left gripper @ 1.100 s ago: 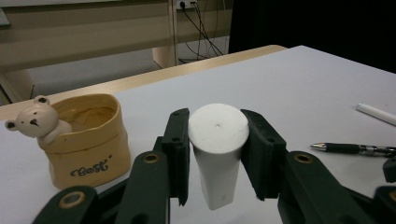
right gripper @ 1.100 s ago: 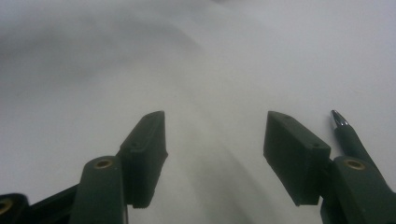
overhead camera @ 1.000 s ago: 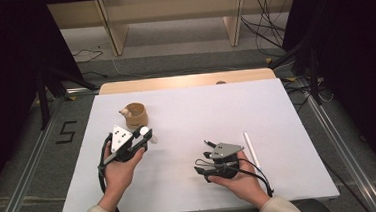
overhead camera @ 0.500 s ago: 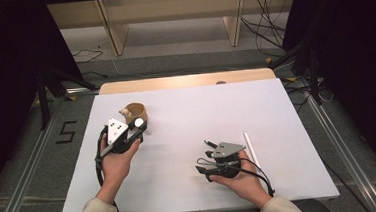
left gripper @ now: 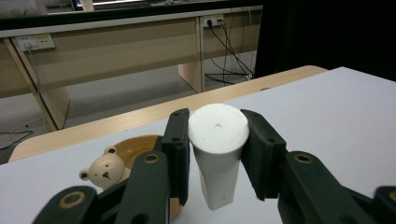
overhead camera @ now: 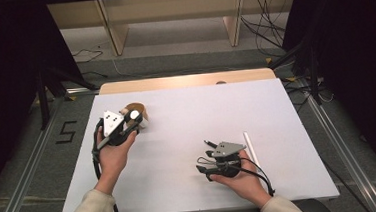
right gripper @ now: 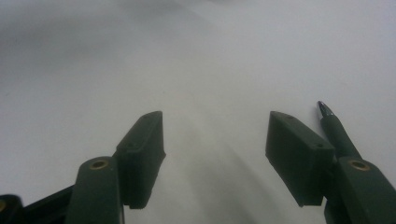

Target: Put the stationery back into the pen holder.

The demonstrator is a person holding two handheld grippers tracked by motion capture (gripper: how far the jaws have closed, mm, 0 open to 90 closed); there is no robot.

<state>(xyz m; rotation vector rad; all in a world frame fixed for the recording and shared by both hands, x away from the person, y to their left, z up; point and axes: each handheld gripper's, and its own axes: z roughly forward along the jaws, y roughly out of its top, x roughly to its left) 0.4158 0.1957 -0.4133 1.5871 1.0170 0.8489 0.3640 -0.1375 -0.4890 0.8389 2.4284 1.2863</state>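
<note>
White tabletop (overhead camera: 186, 116) with tan wood far edge. White tapered cap (left gripper: 218, 140), plain. Tan wooden dish (left gripper: 135, 148), cream bear figure (left gripper: 102, 169) with dark eyes. Black gripper (left gripper: 215, 156) pads. White pen (overhead camera: 251, 147); dark pen (right gripper: 336, 130), silver tip.

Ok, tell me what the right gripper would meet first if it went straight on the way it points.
Likely nothing: the right gripper, open and empty, points over bare white table, and the way looks free as far as its own view shows. A dark pen lies just outside one jaw, off that line.

Lab; dark curtains (overhead camera: 7, 63); loose cables (overhead camera: 266, 30)
</note>
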